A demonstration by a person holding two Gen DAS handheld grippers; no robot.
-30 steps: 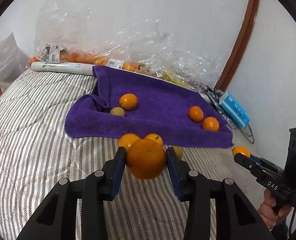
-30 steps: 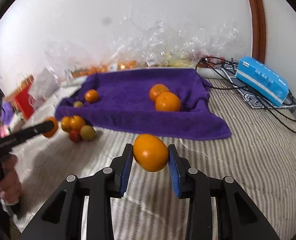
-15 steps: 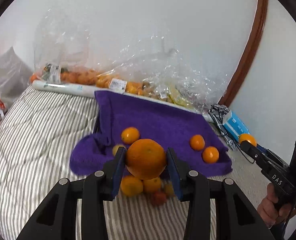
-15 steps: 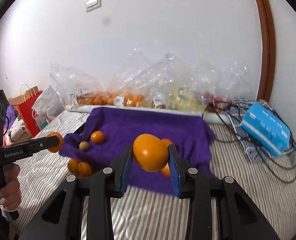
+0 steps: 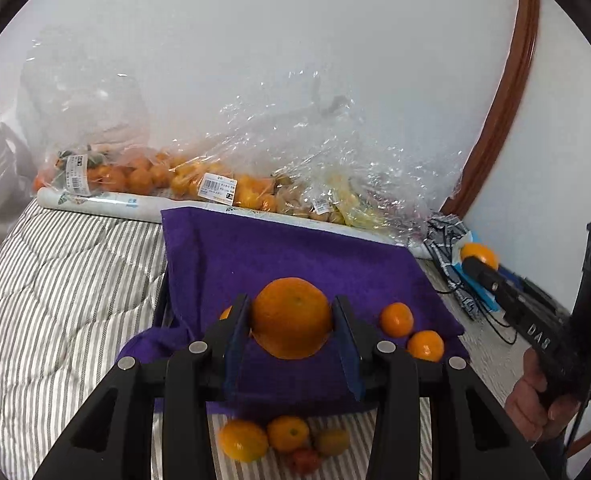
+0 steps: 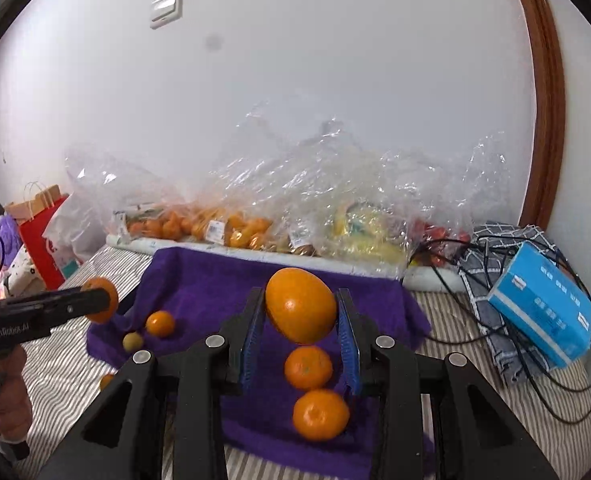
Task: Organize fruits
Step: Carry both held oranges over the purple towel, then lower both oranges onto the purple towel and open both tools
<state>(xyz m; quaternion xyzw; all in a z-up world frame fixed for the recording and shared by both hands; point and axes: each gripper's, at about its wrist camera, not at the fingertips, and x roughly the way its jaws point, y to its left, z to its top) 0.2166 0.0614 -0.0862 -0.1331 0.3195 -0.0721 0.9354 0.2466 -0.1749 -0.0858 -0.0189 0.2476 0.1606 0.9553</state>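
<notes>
- You work over a striped quilt (image 5: 67, 288) by a white wall (image 6: 335, 80); the purple towel (image 5: 279, 252) lies on the quilt.
- Behind the towel, clear bags (image 6: 295, 208) of fruit line the wall.
- Your left gripper (image 5: 291, 320) is clamped on one orange (image 5: 291, 318), held above the towel.
- Your right gripper (image 6: 300, 308) is clamped on a second orange (image 6: 300, 305), also above the towel.
- On the towel near it lie two oranges (image 6: 308, 367).
- Right of the towel: one blue box (image 6: 543, 304).
</notes>
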